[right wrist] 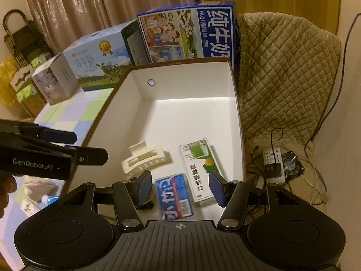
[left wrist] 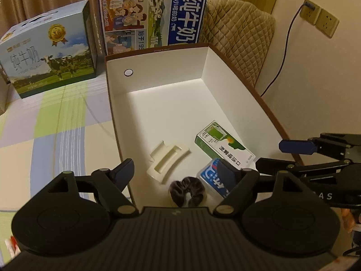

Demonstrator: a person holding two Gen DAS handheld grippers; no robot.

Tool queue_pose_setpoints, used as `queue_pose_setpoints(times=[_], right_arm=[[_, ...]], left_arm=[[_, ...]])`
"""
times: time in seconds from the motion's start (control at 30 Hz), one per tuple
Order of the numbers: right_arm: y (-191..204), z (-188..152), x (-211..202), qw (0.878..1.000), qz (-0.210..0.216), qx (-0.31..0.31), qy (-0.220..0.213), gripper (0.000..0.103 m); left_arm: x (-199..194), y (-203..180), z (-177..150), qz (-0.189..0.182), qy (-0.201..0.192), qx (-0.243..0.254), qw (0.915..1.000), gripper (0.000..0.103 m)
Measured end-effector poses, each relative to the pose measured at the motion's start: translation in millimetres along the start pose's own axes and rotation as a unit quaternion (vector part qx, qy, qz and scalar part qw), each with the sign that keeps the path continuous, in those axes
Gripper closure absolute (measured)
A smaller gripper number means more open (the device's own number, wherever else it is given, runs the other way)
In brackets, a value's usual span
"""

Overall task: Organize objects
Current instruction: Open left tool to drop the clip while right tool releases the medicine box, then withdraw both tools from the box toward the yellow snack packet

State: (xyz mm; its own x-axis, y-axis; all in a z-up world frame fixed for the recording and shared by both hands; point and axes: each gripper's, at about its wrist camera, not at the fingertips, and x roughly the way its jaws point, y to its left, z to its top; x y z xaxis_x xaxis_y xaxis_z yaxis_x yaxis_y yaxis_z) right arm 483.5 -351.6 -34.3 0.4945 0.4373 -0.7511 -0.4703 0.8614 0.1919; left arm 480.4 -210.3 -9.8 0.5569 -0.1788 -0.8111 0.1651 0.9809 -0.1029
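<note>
Left gripper (left wrist: 178,171): jaws spread, empty, above the near end of the box (left wrist: 158,67). In the box, left to right: dark scrunchie (left wrist: 188,190), cream clip (left wrist: 168,161), blue pack (right wrist: 174,195), green carton (right wrist: 199,169), clustered at the near wall. Far half of the box floor is free. Right gripper (right wrist: 180,186): jaws apart, empty, over the blue pack. Milk cartons (left wrist: 153,18) border the far edge on the surface (left wrist: 56,124).
</note>
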Motion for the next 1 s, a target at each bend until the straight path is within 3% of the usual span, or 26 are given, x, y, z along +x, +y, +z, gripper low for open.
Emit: queue_pose_setpoints(times=[0.57, 1.0], right_arm=[[22, -25, -43, 0.999, 0.036, 0.007, -0.022, 0.049], [43, -49, -57, 0.999, 0.049, 0.005, -0.018, 0.049]], left_arm=[[-62, 0, -47, 0.016, -0.025, -0.037, 0.9989, 0.023], [-94, 22, -108, 0.052, -0.018, -0.089, 0.9945, 0.02]])
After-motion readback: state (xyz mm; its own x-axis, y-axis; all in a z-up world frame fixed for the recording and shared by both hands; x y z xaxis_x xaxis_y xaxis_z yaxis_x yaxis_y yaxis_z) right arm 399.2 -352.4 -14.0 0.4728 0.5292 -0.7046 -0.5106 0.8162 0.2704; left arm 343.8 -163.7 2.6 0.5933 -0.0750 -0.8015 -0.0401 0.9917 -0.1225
